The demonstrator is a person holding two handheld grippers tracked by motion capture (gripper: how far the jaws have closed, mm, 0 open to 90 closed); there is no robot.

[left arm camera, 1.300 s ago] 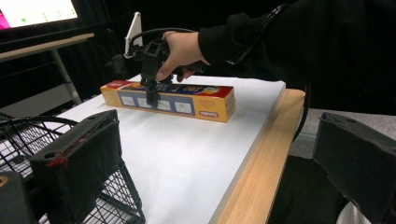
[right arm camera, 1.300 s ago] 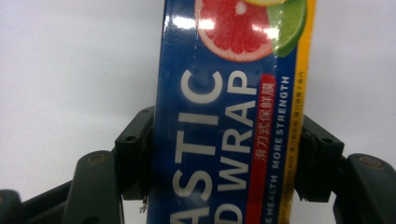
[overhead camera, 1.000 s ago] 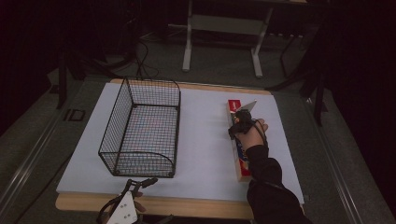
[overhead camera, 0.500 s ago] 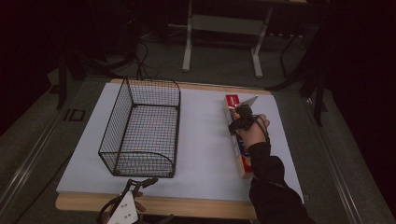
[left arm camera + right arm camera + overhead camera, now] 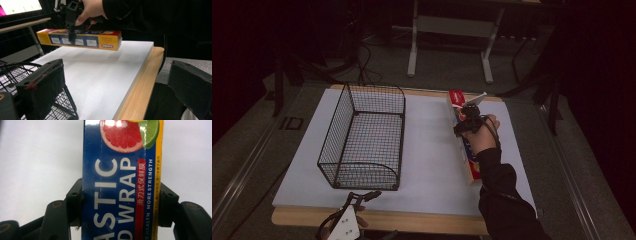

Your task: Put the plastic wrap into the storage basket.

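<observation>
A: Right tool is clamped across the plastic wrap box — jaws pressing both long sides in the right gripper view.

B: And it's airborne! From the left gripper view the box hangs clear above the white tabletop, roughly level.

A: A second ago it lay flat along the right edge; now its far end sits higher and the hand has edged forward.

B: My guess — it's bound for the wire basket. Left tool waits at the near edge, jaws spread, holding nothing.
</observation>
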